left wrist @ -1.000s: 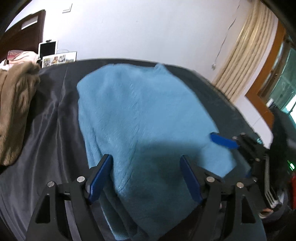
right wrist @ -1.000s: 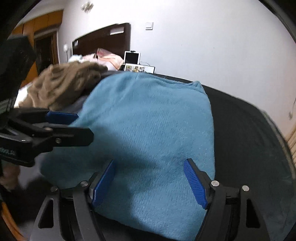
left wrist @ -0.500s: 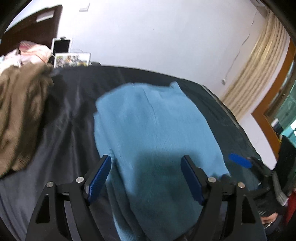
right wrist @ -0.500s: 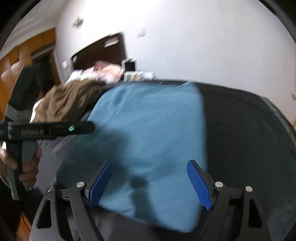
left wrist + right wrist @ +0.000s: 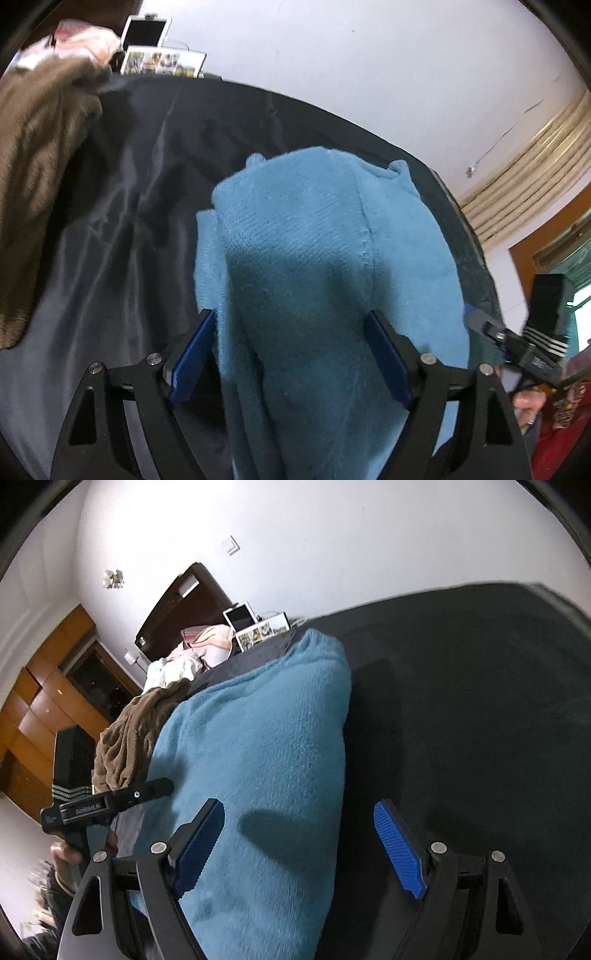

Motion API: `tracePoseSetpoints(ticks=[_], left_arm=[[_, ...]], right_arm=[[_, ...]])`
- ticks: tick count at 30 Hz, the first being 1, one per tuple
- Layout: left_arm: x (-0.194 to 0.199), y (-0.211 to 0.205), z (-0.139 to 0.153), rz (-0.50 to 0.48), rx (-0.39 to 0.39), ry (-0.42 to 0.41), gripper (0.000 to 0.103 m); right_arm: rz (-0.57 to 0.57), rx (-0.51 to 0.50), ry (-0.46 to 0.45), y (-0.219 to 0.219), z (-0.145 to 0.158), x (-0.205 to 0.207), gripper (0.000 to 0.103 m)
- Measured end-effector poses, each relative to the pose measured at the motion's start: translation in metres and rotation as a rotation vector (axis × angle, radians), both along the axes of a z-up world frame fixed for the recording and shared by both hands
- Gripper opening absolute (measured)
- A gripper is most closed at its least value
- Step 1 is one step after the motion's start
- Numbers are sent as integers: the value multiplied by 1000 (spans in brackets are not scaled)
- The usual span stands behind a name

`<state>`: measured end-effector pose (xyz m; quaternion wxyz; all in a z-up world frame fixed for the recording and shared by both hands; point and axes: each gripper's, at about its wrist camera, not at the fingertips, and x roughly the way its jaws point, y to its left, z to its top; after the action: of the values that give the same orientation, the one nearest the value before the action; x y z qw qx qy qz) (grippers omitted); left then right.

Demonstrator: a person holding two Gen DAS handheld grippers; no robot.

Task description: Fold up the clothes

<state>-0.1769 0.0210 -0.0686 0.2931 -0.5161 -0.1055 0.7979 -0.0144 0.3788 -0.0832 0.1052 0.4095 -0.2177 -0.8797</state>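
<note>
A bed covered with a dark grey, slightly shiny sheet carries everything. A fluffy light-blue knitted garment lies folded lengthwise on the sheet, and a crumpled brown fleece garment lies heaped well apart from it, near the bed's far end.

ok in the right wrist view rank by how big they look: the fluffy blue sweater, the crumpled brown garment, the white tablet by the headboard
1. Fluffy blue sweater, by far the largest.
2. Crumpled brown garment, clearly smaller, partly hidden behind the sweater.
3. White tablet, smallest.
The tablet and the brown garment lie farther from the camera, so real sizes stay unsure.
</note>
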Motion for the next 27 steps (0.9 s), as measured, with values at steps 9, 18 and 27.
tracePoseSetpoints(ticks=[9, 18, 27], left_arm=[[-10, 2, -4, -51, 85, -13, 90], [-4, 17, -1, -112, 80, 5, 92], [7, 31, 10, -91, 42, 38, 46]], right_arm=[[61, -174, -62, 5, -23, -35, 92], [164, -102, -28, -27, -25, -43, 94], [122, -80, 36, -26, -15, -31, 53]])
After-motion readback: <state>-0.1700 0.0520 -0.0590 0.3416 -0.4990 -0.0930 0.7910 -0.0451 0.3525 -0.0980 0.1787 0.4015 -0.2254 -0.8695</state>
